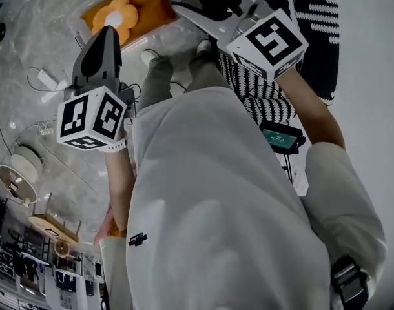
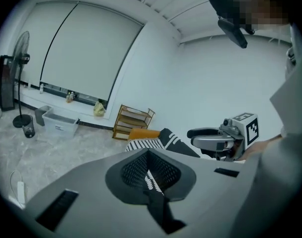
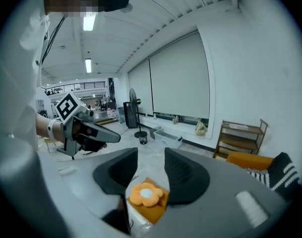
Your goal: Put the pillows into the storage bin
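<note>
**Hidden or cut off.** We log the person's white top [image 1: 216, 199] filling the middle of the head view and covering the floor beneath it. The storage bin [image 1: 152, 36], clear-walled, is cut by that view's top edge. In the right gripper view the claw's own body hides most of its walls. The right claw [image 3: 151, 157] is itself partly cut by the top edge of the head view.

**Right claw.** Spread, with nothing between the pads. Through the gap we see the orange flower pillow [image 3: 147, 196] lying inside the bin, well below.

**Left claw** [image 2: 148, 157]. Pressed together. A thin slit under the pads shows a sliver of black-and-white pattern, too small for us to identify.

**Pillows outside the bin.**
- striped pillow [image 1: 265, 102]
- black pillow with white dashes [image 1: 316, 24], just beside it
- plain orange pillow [image 2: 141, 133], near both

**Edges and room.** We note the grey marble floor [image 2: 67, 152] lying open toward the window wall. Along that wall stand a standing fan [image 2: 15, 83], a small clear box [image 2: 59, 124] and a wooden shelf [image 2: 132, 120]. A power strip [image 1: 47, 79] with its cable lies left of the left claw in the head view.
</note>
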Demonstrator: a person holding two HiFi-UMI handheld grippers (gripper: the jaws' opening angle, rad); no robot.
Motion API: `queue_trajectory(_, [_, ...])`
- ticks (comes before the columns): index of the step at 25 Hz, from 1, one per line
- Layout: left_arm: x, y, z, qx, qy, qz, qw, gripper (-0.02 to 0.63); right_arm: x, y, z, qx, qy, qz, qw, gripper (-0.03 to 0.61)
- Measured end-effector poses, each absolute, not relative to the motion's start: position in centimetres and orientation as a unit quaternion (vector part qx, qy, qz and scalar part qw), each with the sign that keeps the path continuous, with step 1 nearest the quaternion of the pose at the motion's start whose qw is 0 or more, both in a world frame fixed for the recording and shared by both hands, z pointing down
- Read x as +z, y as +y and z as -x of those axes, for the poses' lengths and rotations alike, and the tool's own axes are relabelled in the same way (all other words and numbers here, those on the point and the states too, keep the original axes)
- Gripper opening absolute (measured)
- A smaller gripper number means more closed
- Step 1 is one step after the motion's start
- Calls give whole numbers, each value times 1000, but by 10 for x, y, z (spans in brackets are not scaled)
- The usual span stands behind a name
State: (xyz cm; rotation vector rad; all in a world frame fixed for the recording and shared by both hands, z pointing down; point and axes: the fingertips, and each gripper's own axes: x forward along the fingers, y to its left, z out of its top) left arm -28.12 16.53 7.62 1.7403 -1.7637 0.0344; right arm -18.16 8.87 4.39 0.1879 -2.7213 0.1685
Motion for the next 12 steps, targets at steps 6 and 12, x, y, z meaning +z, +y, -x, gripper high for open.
queue_trajectory(6, [17,170,250,-3,-653,-702,285,9,-19,102,142,3,-977,-120,175,100])
queue_trajectory(12, [-13,175,227,-19,-635,-725,264,9,-51,108,112,11,-976,-174,133,71])
